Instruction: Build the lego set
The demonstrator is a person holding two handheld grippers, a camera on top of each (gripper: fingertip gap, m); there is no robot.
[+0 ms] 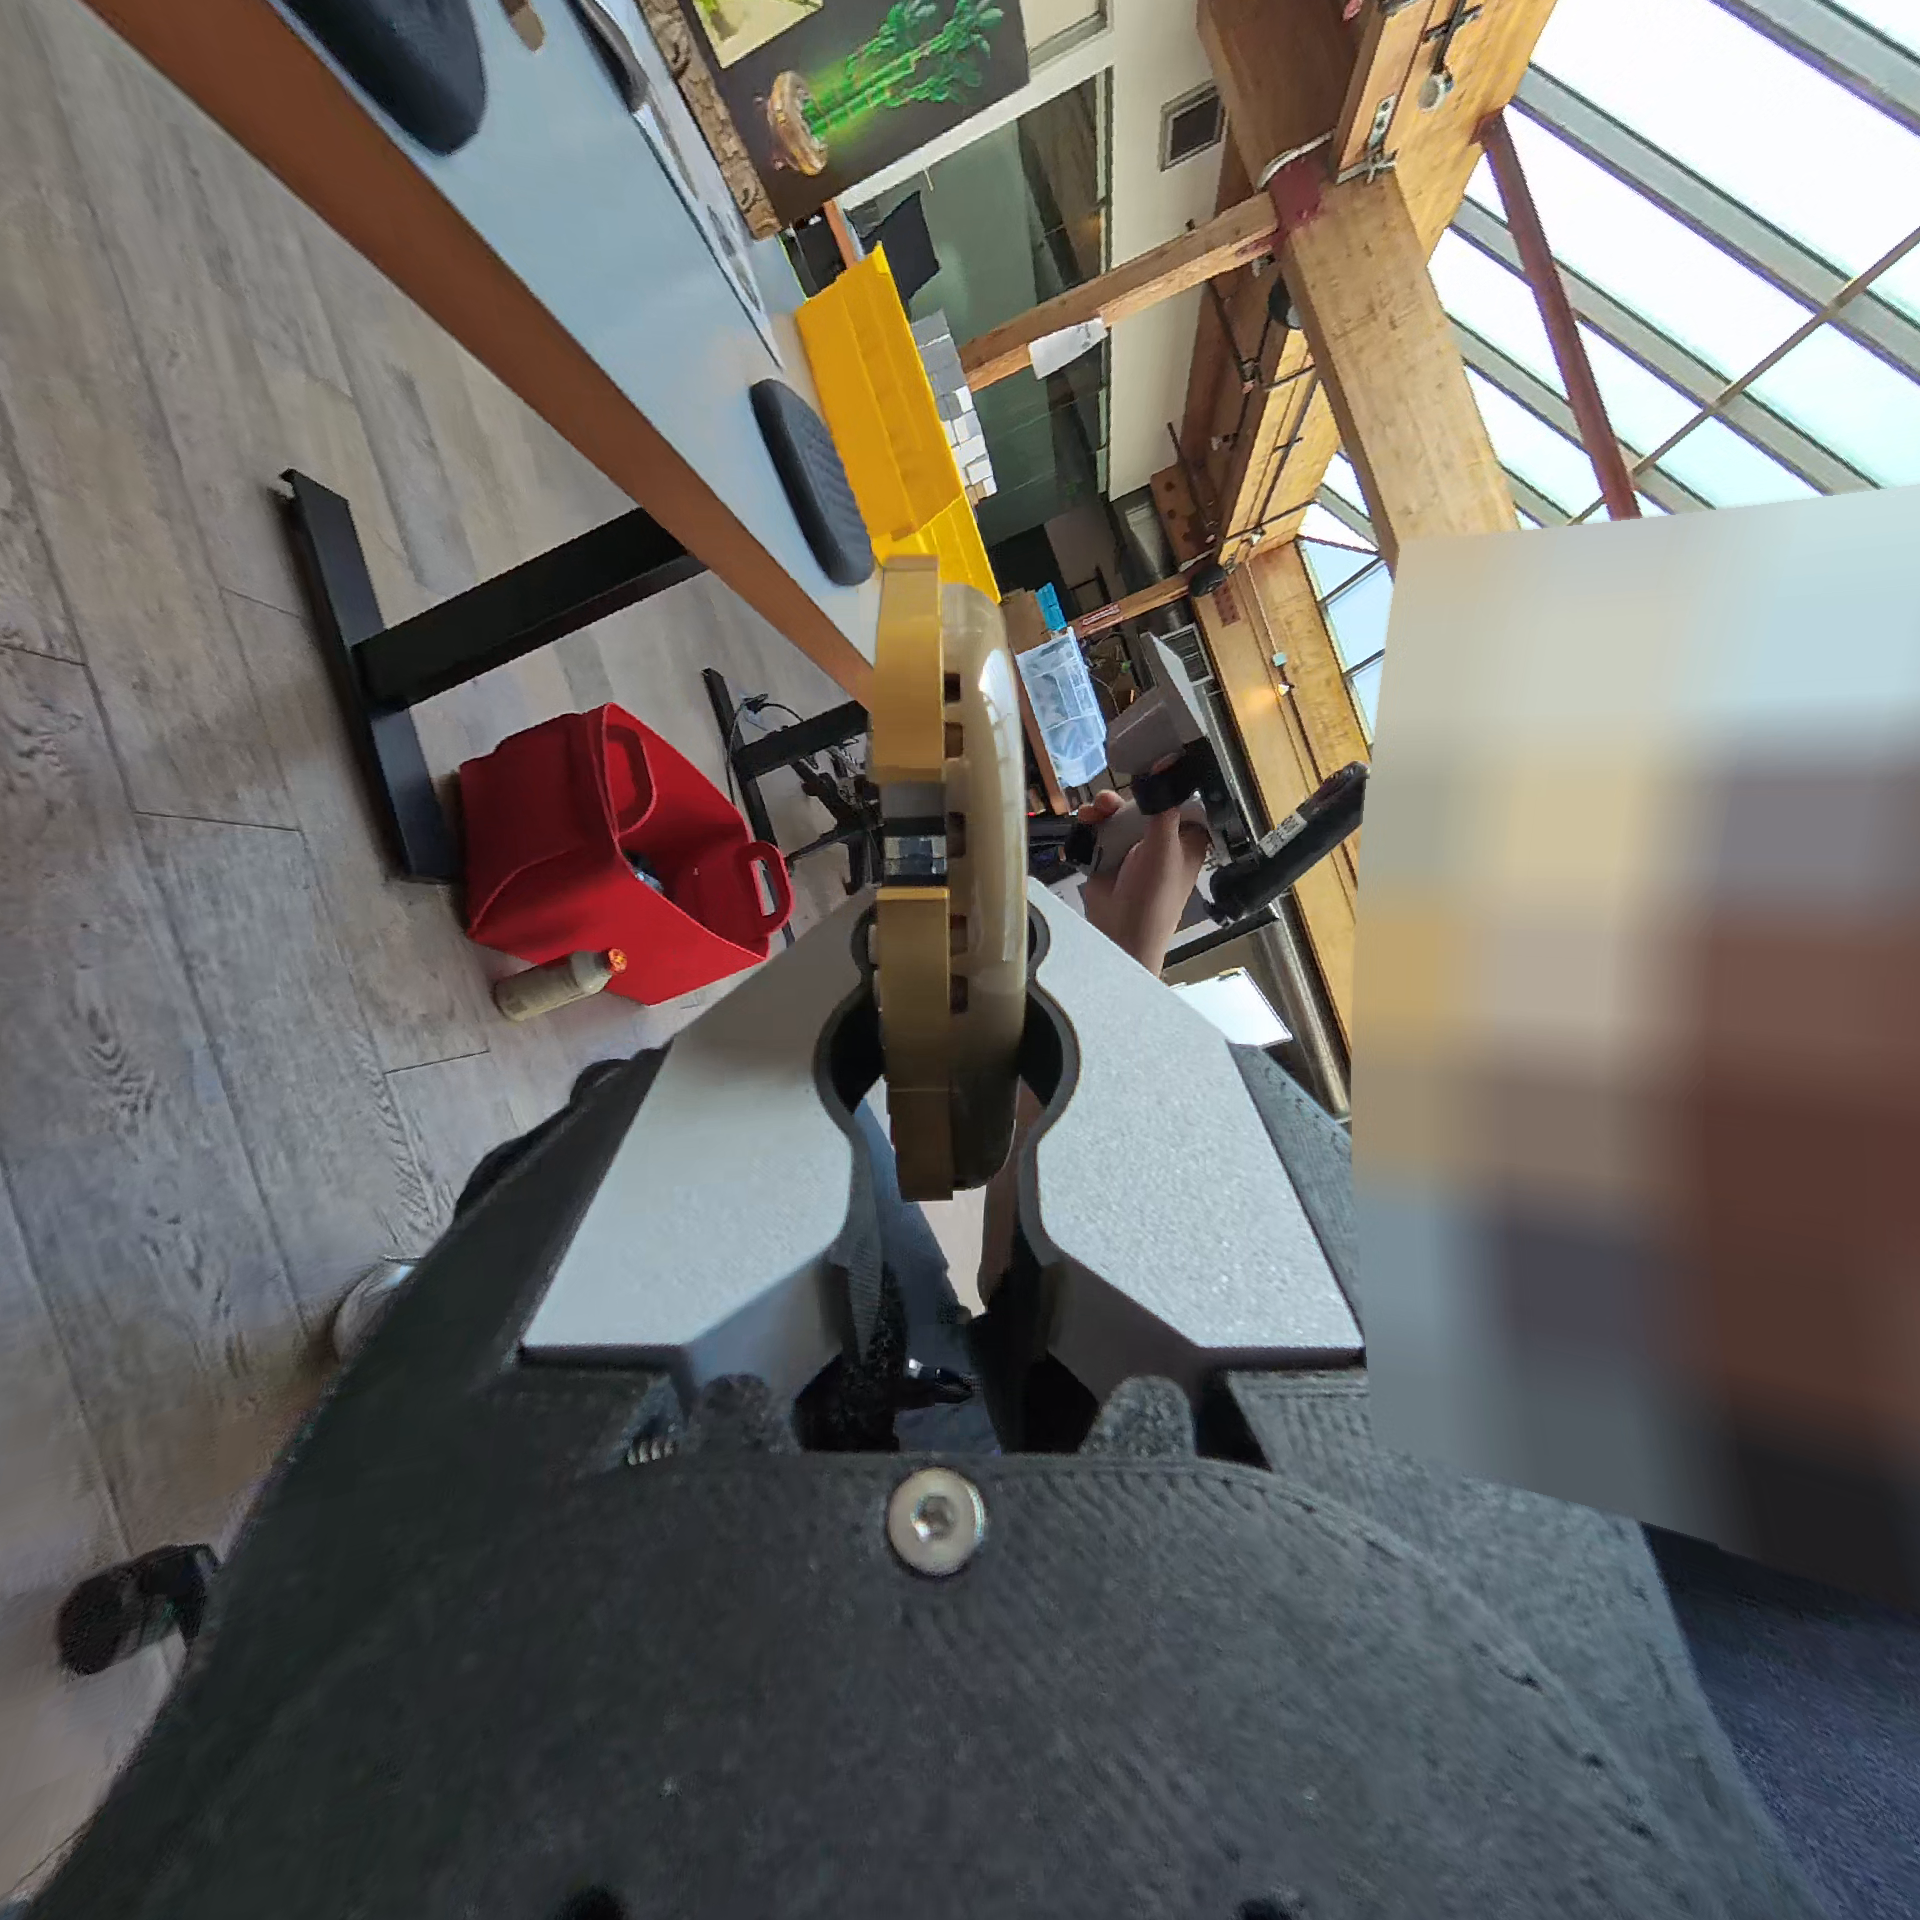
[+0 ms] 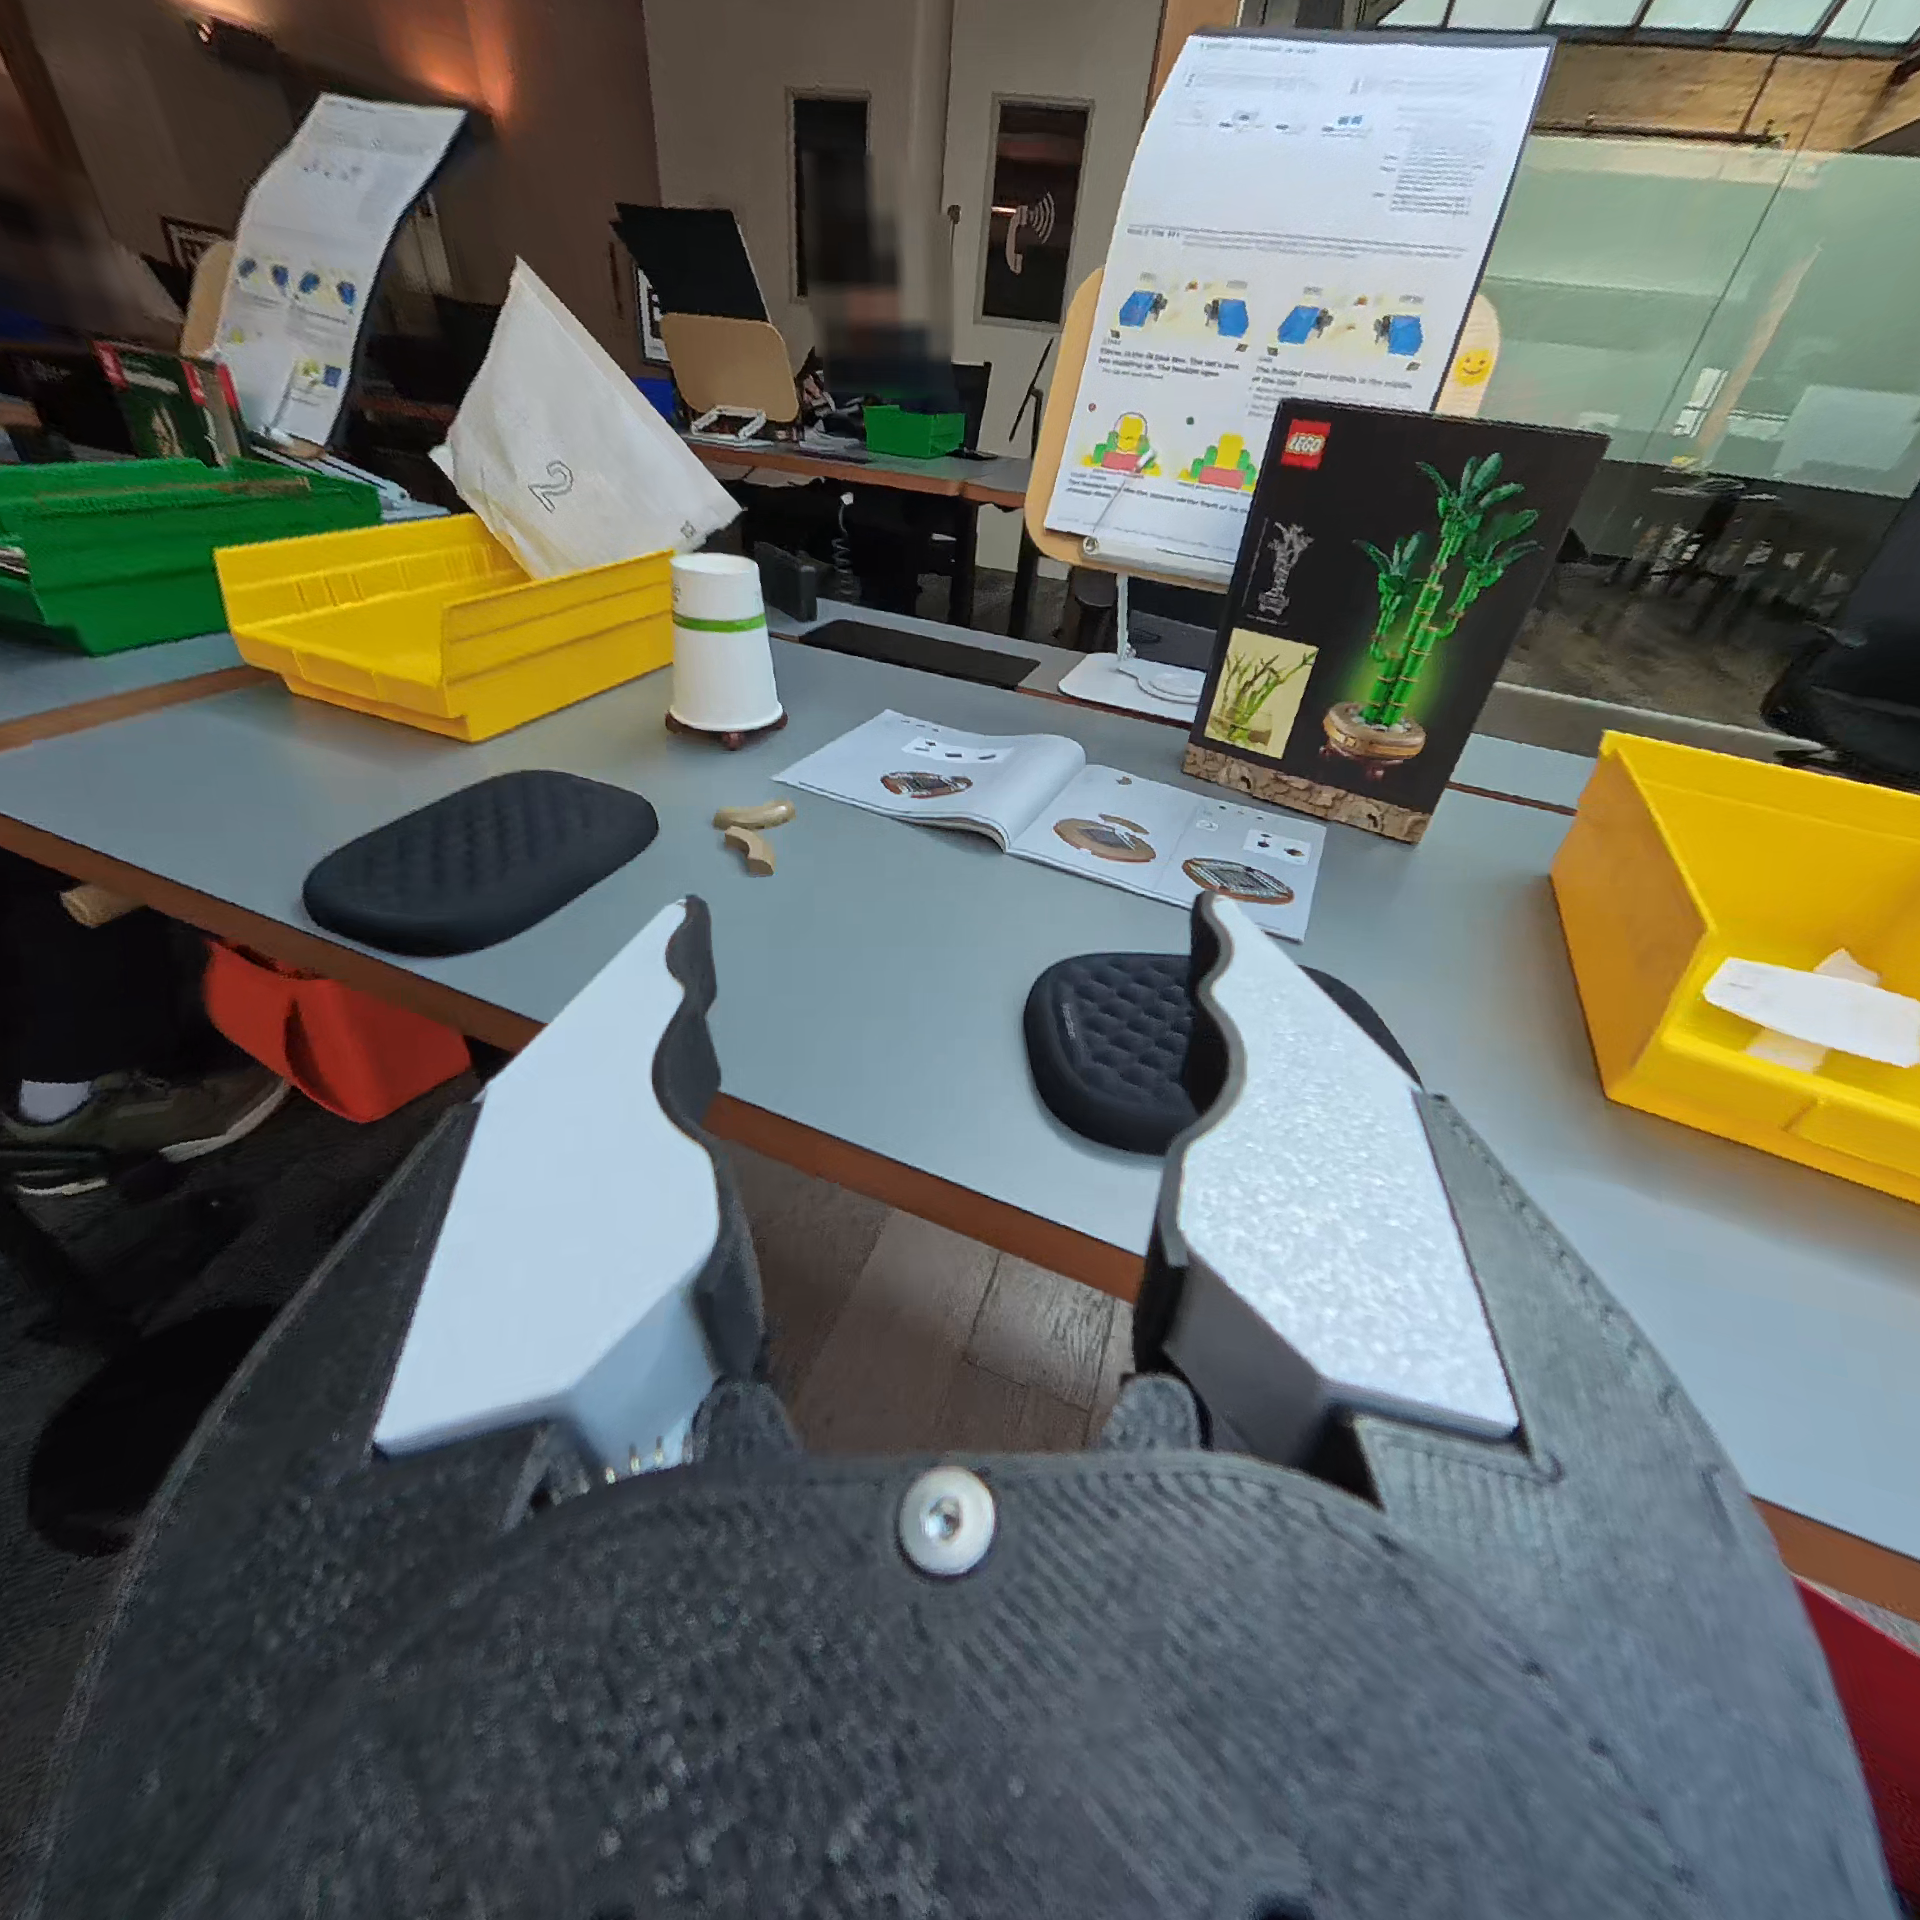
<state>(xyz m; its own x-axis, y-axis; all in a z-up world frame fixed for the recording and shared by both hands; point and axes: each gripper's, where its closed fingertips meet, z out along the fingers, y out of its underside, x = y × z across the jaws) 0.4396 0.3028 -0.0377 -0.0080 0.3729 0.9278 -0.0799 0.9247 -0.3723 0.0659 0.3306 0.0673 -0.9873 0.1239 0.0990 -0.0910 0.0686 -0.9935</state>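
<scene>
Assembly of the tan round base [image 1: 940, 883] looked only partly done: it was held edge-on, off the table, pinched between the fingers of the left gripper [image 1: 951, 997]. Two tan curved pieces [image 2: 753, 831] lay loose on the grey table [image 2: 914, 987], near the open instruction booklet [image 2: 1049, 810], so the rim probably wanted finishing and the bamboo stalks building. The right gripper [image 2: 951, 914] hung over the table edge, spread wide, holding nothing.

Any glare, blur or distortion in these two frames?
Left wrist view: rolled sideways, skylight blown out, round tan lego piece in the left hand-held gripper sharp. Right wrist view: even light, booklet sharp, background soft, table edge bowed by the wide lens.
</scene>
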